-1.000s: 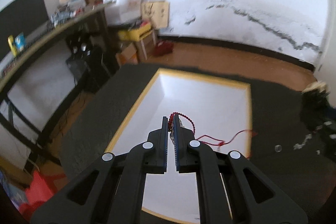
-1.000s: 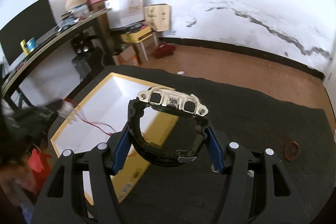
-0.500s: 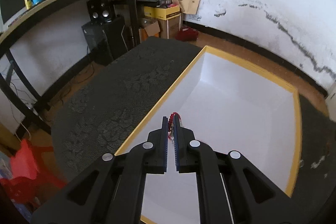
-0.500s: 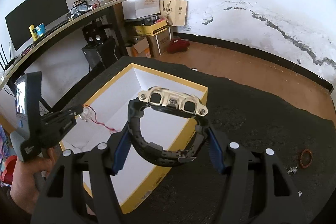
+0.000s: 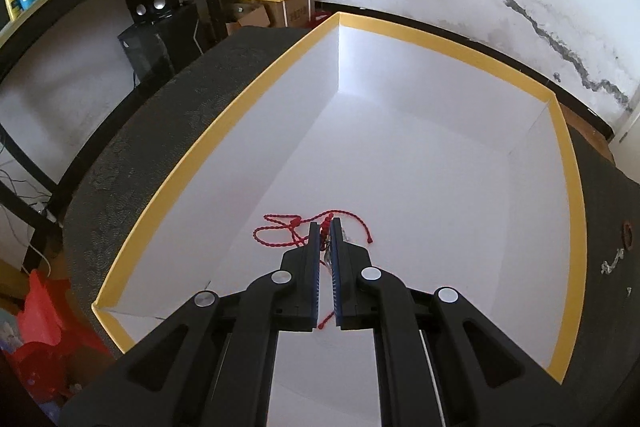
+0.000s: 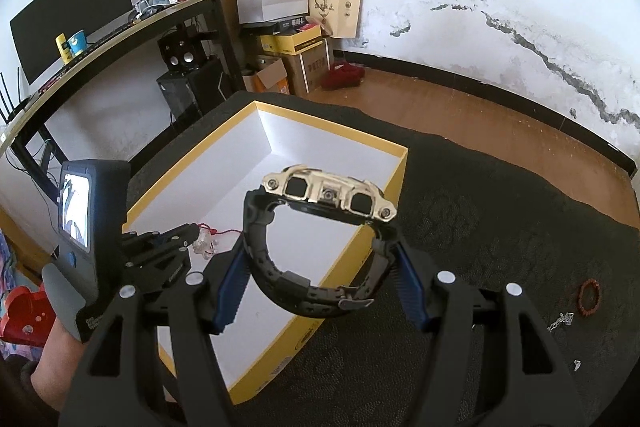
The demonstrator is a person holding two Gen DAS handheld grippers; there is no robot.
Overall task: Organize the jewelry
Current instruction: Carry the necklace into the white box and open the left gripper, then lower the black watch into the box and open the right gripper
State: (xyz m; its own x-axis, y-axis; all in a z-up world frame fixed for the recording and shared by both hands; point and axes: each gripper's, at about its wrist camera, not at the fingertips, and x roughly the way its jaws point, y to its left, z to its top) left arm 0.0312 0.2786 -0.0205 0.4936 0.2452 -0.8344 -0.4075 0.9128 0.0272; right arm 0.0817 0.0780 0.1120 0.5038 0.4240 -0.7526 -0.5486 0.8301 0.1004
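Note:
My left gripper is shut on a red cord necklace with a small clear pendant and holds it low inside the white box with a yellow rim; the cord's loops lie on the box floor. In the right wrist view the left gripper sits in the box's near-left corner with the pendant at its tips. My right gripper is shut on a black watch with a gold case, held above the box's right wall.
The box stands on a black patterned table. A red bead bracelet and a small silver chain lie on the table at the right. A desk with a monitor and cardboard boxes stand behind.
My left gripper has moved left and down into the box, and the red cord now rests on its floor. My right gripper with the watch has stayed nearly still, with the box now closer.

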